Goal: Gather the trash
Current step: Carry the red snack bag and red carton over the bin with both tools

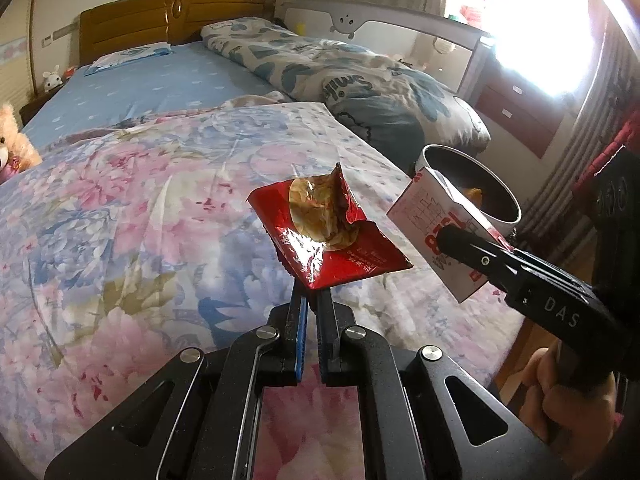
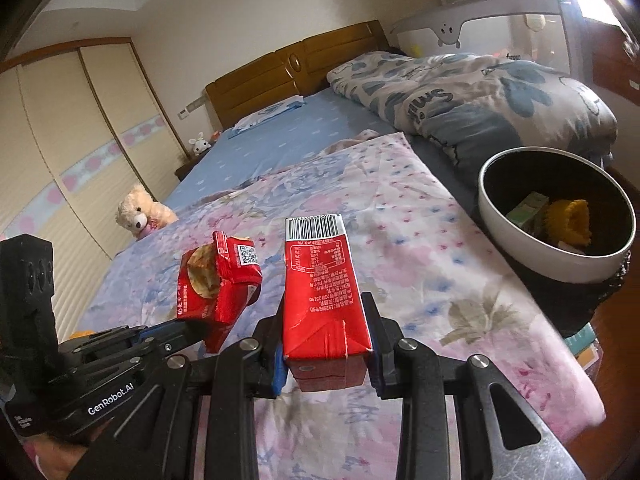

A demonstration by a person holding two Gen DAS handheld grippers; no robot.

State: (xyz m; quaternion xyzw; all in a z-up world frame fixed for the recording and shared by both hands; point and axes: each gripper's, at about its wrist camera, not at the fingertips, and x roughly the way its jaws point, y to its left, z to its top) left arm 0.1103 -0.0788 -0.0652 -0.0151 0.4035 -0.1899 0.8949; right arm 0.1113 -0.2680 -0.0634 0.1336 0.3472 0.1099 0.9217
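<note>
My left gripper [image 1: 313, 294] is shut on a torn red snack wrapper [image 1: 326, 226] and holds it above the floral quilt [image 1: 120, 216]. The wrapper also shows in the right wrist view [image 2: 218, 280], with the left gripper [image 2: 192, 322] at lower left. My right gripper [image 2: 325, 312] is shut on a red drink carton [image 2: 322, 292], held upright above the quilt [image 2: 420, 264]. The carton [image 1: 444, 224] and right gripper [image 1: 472, 246] show at the right of the left wrist view. A round white bin [image 2: 520, 256] beside the bed holds a green carton and a yellow item.
The bin [image 1: 502, 220] stands off the bed's right edge. A folded blue-patterned duvet [image 2: 480, 100] lies at the far right of the bed. A teddy bear [image 2: 138, 212] sits at the left edge. A wooden headboard [image 2: 304, 64] and a wardrobe [image 2: 60, 140] are behind.
</note>
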